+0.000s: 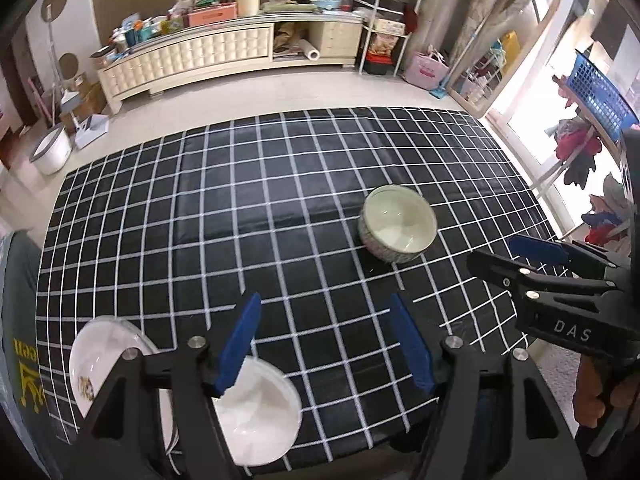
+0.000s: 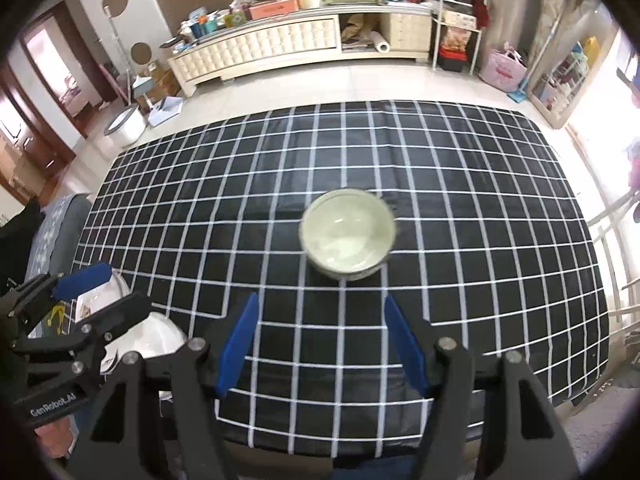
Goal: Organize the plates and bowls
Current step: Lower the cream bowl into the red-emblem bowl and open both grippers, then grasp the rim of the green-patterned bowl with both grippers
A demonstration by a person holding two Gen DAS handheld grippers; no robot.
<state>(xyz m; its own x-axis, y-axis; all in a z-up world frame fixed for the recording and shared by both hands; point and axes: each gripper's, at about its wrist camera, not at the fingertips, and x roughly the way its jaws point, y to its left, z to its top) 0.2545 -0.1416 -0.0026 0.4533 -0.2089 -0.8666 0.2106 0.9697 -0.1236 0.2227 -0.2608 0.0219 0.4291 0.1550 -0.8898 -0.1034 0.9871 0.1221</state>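
Both held above the black grid tablecloth (image 1: pixel 280 208), released and empty: left gripper (image 1: pixel 326 344), right gripper (image 2: pixel 320 344). Pale green bowl (image 2: pixel 347 236) just ahead of right gripper; white plates (image 1: pixel 264 412) beneath left gripper's left finger.

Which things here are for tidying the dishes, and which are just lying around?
For the job: green bowl, white bowl, white plate, both on the checked tablecloth.

Just lying around: pink bag, blue basket, paper roll, white bucket, cluttered cabinet.
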